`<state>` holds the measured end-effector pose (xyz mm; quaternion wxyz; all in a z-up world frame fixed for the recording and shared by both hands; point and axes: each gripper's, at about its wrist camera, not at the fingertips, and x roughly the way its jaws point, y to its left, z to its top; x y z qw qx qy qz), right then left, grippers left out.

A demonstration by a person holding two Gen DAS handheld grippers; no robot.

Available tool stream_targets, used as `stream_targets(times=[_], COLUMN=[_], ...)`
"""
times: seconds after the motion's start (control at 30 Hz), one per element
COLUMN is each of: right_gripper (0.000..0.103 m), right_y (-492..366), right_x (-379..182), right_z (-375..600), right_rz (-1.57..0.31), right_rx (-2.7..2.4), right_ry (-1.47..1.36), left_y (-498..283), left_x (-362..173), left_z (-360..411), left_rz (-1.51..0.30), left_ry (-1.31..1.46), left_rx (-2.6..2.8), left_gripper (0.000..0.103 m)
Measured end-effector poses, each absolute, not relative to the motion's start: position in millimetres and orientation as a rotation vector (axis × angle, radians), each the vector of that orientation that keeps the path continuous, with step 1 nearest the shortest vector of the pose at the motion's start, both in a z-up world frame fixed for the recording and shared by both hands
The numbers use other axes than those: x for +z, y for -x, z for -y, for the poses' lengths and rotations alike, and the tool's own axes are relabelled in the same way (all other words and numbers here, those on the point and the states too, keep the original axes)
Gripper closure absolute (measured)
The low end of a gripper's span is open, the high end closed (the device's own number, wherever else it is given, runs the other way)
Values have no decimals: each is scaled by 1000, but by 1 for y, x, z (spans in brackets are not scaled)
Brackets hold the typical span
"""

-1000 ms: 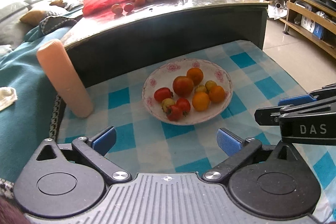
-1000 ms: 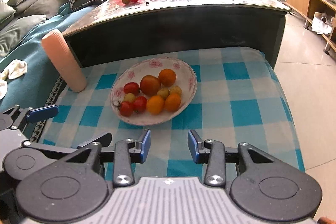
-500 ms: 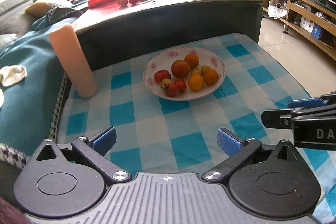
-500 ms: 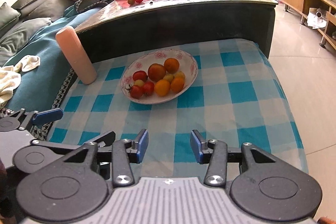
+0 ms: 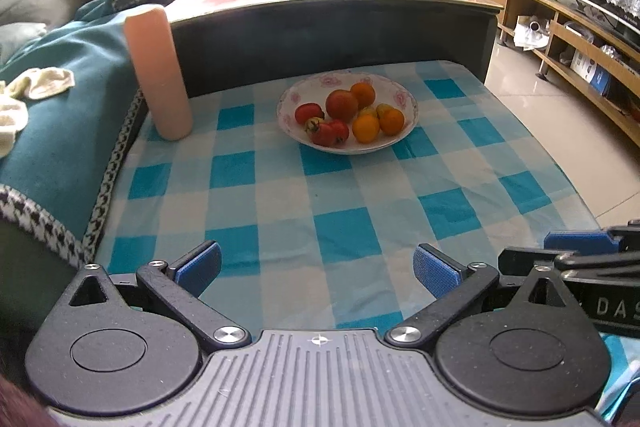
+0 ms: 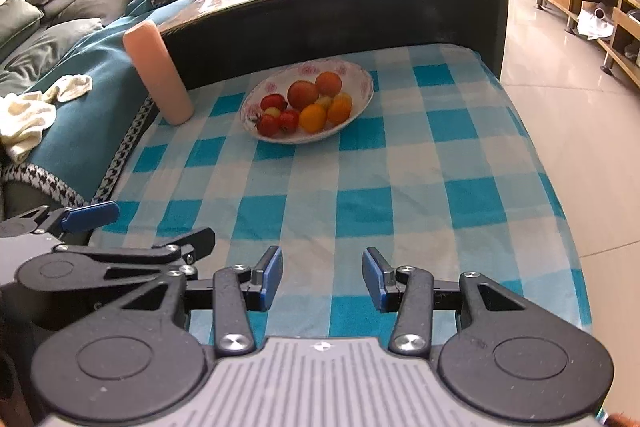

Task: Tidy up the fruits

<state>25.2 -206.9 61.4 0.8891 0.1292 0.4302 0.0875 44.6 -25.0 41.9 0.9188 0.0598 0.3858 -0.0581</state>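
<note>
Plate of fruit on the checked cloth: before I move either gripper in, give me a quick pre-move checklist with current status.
1. Left gripper open and empty: ok.
2. Right gripper open and empty: ok.
3. Plate flat on the checked cloth, fruit inside the rim: ok.
4. Cloth between grippers and plate free of objects: ok.
5. Pink cylinder upright left of the plate, apart from it: ok, but avoid it.
6. Destination for sorted fruit: cannot tell; no second container in view.
</note>
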Motion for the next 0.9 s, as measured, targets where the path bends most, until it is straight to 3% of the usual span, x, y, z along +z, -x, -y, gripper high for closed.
stream_targets(times=[0.9], right_gripper=[46], right_y=[6], right_x=[61], right_z=[197], right_rz=[-899], right_rx=[191], right_ry=[-264], left_y=[-17], left_x=[43], left_z=[22], left_rz=[-760], left_ry=[-113], left_rx=[-105], left_gripper=[0])
